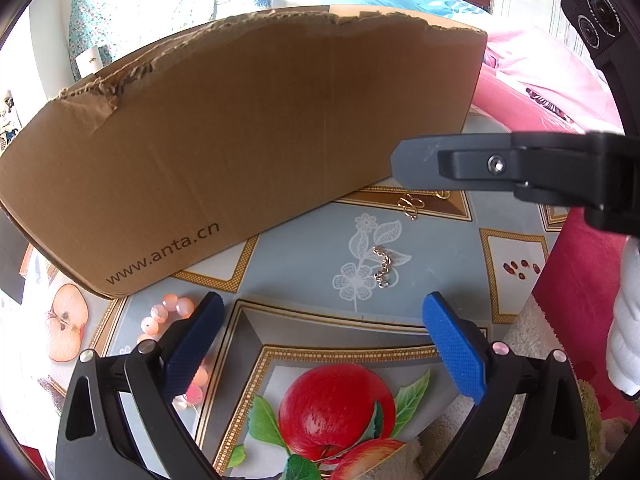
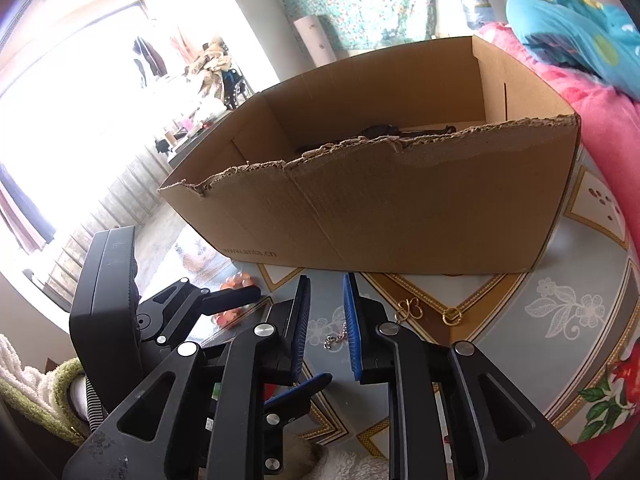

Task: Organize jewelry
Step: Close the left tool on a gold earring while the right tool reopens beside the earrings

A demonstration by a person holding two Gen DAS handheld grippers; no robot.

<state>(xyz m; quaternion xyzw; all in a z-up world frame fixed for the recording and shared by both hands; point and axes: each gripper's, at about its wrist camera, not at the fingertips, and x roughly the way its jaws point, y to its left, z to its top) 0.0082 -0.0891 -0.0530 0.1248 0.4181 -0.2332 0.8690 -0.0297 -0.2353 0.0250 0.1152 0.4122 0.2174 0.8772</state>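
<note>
Patterned table [image 1: 304,240] clutter: right hand-held gripper [image 2: 326,322], slightly apart and empty, risks snagging the thin chain [image 1: 383,268]; left hand-held gripper [image 1: 320,344] gapes.

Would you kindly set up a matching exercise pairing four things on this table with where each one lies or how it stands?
Things:
1. pink bead bracelet
2. small chain
3. cardboard box
4. left gripper

Places or states:
A. on the lace flower print
B. open, holding nothing
C. torn along its top edge
D. beside the box's printed corner, partly behind a finger

Pairs: 1-D, 2-A, 3-C, 4-B
</note>
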